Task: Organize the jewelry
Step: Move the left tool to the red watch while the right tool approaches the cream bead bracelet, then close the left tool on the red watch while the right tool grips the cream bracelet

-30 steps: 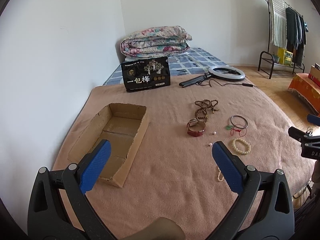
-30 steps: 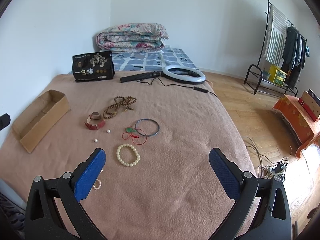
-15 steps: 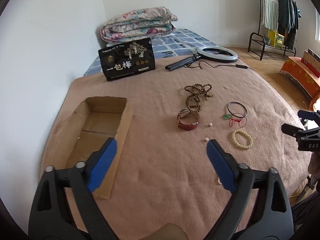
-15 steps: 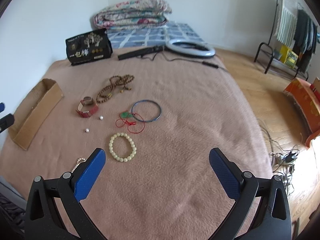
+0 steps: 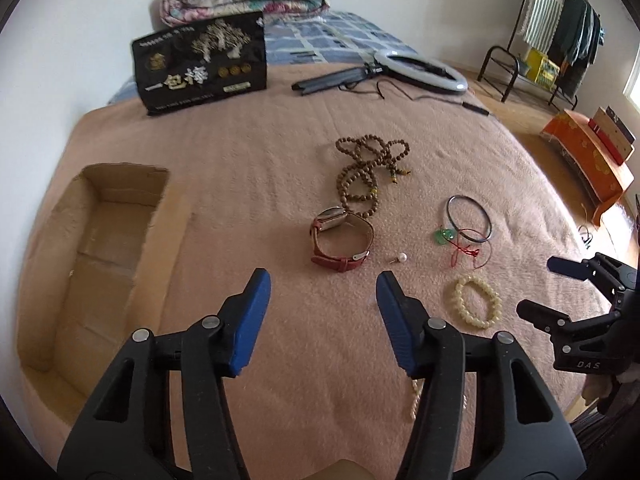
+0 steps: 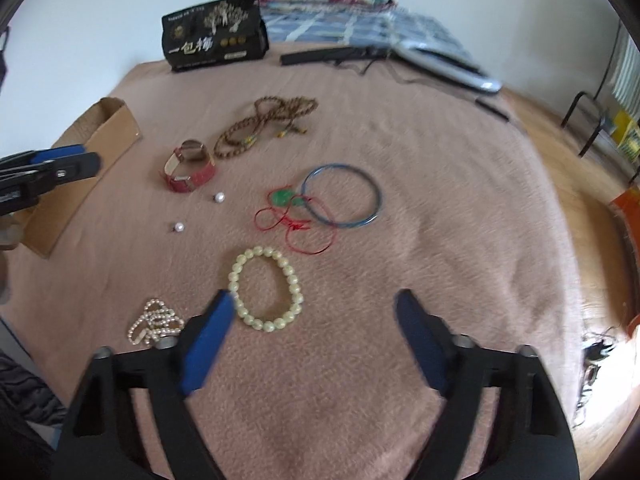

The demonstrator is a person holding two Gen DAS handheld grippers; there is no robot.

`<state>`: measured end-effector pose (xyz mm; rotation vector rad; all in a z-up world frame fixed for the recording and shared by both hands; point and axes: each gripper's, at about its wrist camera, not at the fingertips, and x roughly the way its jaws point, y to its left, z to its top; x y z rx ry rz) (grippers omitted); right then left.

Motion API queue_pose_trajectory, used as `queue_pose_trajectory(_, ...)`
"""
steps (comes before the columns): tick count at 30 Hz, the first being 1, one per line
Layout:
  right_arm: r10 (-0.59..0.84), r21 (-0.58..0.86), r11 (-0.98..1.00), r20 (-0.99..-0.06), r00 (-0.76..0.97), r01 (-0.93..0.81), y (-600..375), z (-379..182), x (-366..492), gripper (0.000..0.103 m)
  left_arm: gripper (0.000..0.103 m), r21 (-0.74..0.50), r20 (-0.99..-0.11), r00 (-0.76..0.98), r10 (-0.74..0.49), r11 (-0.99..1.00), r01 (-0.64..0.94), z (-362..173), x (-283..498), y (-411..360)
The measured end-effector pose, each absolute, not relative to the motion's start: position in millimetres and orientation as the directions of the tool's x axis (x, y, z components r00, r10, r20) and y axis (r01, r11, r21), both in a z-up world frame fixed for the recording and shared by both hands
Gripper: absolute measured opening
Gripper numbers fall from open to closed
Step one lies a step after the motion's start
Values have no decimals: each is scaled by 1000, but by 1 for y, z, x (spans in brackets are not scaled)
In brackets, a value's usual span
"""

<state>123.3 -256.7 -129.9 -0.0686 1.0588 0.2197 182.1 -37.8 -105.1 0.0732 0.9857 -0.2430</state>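
A pink blanket (image 5: 248,152) covers the bed, with an empty cardboard box (image 5: 100,248) at nine o'clock and jewelry scattered centre to three o'clock. The left gripper (image 5: 322,284) hangs just short of the red watch (image 5: 342,240) and the right gripper (image 6: 316,304) nears the pale bead bracelet (image 6: 266,288); both are closing, nothing between them. This looks like the first pick-up approach, and each must next straddle its piece.

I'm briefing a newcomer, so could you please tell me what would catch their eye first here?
Jewelry scattered mid-blanket: a red watch, brown beads beyond it, a pale bracelet nearest the right gripper. An open box lies at the left edge.
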Motion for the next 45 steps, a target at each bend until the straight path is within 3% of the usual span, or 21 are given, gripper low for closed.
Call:
queue_pose_trajectory(2, 167, 77, 974, -877, 451, -212, -257, -134, 126, 72, 47, -34, -840, 520, -153, 972, 231, -113, 193, -41)
queue_pose_trajectory(7, 213, 127, 965, -889, 406, -229, -255, -144, 136, 59, 38, -119, -867, 458, -197, 974, 192, -131, 220, -38)
queue_pose_trajectory(16, 266, 195, 953, -906, 329, -233, -254, -158, 147, 46, 31, -167, -889, 405, -214, 975, 149, -152, 252, -41)
queue_pose_trajectory(21, 264, 193, 950, -915, 304, -244, -252, -164, 150, 44, 26, -181, -903, 370, -219, 974, 135, -167, 261, -41)
queue_pose_trajectory(26, 244, 172, 952, -925, 291, -252, -247, -170, 156, 35, 19, -184, -911, 349, -221, 973, 135, -177, 265, -43)
queue_pose_trajectory(33, 211, 134, 957, -929, 302, -256, -247, -173, 161, 9, 10, -169, -916, 343, -207, 976, 136, -182, 266, -44)
queue_pose_trajectory(45, 195, 101, 957, -917, 347, -271, -243, -159, 153, 6, 5, -161, -904, 377, -204, 977, 143, -170, 259, -41)
